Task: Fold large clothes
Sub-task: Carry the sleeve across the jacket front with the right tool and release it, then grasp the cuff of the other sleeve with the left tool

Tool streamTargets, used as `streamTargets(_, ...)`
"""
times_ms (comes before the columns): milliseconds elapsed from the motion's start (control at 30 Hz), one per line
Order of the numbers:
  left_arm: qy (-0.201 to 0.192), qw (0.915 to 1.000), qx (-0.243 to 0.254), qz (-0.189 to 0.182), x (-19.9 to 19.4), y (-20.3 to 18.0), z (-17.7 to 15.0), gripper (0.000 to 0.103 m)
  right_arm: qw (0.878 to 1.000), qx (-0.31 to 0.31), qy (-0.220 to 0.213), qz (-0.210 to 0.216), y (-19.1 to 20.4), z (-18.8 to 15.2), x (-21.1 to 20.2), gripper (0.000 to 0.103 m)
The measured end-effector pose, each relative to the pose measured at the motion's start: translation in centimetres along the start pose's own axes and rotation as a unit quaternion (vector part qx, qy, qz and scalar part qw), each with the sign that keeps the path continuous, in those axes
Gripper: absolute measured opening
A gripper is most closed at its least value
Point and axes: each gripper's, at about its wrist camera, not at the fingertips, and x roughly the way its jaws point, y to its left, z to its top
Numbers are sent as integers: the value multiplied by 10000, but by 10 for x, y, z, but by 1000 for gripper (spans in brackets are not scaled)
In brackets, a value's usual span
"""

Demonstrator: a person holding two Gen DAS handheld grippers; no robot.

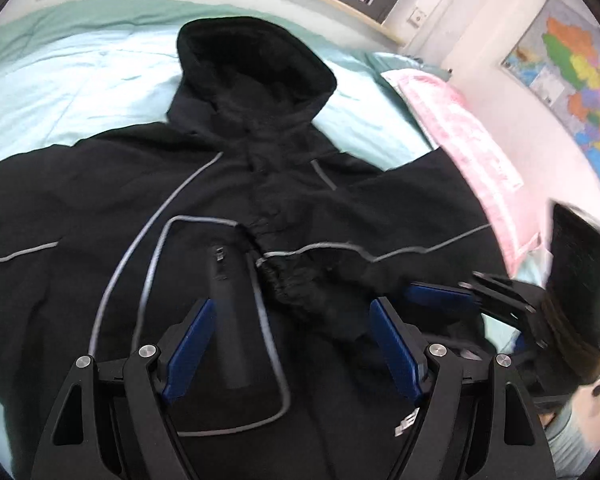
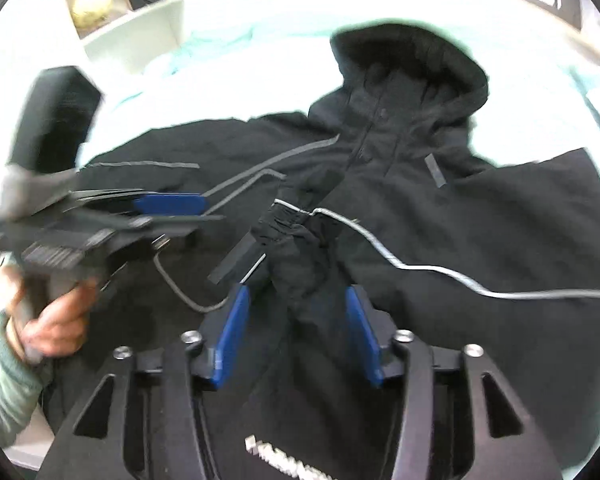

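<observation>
Both grippers (image 1: 292, 344) (image 2: 300, 332) unclenched over black jacket (image 1: 100, 200); sleeves (image 2: 300, 264) folded in, body and hood (image 1: 252, 60) unfolded.

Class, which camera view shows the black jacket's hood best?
The left wrist view: the black jacket's hood is sharp against the pale green bedsheet. The right wrist view shows it blurred and glare-washed.

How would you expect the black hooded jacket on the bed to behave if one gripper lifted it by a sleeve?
The black jacket would probably drape limply; its folded sleeve already bunches in wrinkles. Spread wide across the bed, it likely drags rather than lifting clear.
</observation>
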Motion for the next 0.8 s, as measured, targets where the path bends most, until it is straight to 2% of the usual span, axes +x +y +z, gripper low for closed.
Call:
streamTargets(133, 263, 9993, -130, 251, 26, -5, 5, 80, 9986, 261, -412, -218, -24, -15, -53, 55)
streamTargets(300, 331, 9967, -273, 694, 71, -12, 16, 79, 9944, 443, -606, -749, -54, -30, -82, 55)
streamTargets(333, 348, 9960, -268, 779, 79, -15, 18, 75, 9936, 514, -613, -801, -59, -33, -86, 55)
streamTargets(367, 364, 9956, -253, 826, 84, -16, 20, 48, 9929, 578, -626, -835, -63, -36, -90, 55)
streamTargets(400, 427, 9947, -208, 914, 91, -18, 22, 31, 9919, 639, -641, -887, -67, -38, -92, 55)
streamTargets(433, 381, 9949, -164, 918, 91, -21, 24, 30, 9900, 709, -677, -1016, -73, -40, -97, 55)
streamTargets(500, 156, 9956, -54, 924, 80, -27, 28, 27, 9872, 768, -744, -1184, -80, -41, -107, 55)
streamTargets(633, -544, 9950, 40, 841, 19, -21, 41, 27, 9822, 940, -885, -1363, -93, -33, -118, 60)
streamTargets(700, -787, 9930, -19, 878, -18, -2, 47, 27, 9823, 951, -830, -1380, -93, -25, -108, 60)
streamTargets(800, -851, 9908, -144, 1040, -52, 35, 47, 27, 9838, 906, -561, -1442, -92, -11, -73, 60)
